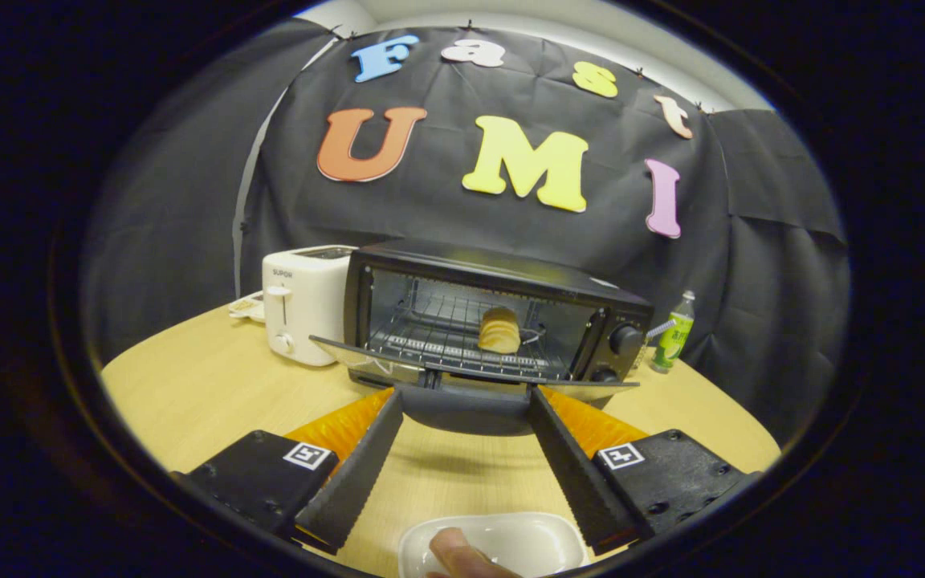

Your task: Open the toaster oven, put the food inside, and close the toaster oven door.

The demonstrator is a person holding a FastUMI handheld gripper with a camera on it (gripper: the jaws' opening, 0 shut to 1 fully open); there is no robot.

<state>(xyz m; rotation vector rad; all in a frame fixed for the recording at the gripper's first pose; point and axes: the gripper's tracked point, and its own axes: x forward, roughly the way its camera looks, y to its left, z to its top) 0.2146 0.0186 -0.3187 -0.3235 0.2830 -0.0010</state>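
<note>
Glossy black toaster oven [503, 277] (wire metal rack [446, 325]) on pale wood-grain table [205, 385].

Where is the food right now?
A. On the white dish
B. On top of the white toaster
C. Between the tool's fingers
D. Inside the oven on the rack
D: the food sits on the rack inside the oven, whose door hangs open, while the tool is spread open just ahead of the door, gripping nothing.

Gripper-mounted fisheye, close before toaster oven [495, 321]
</note>
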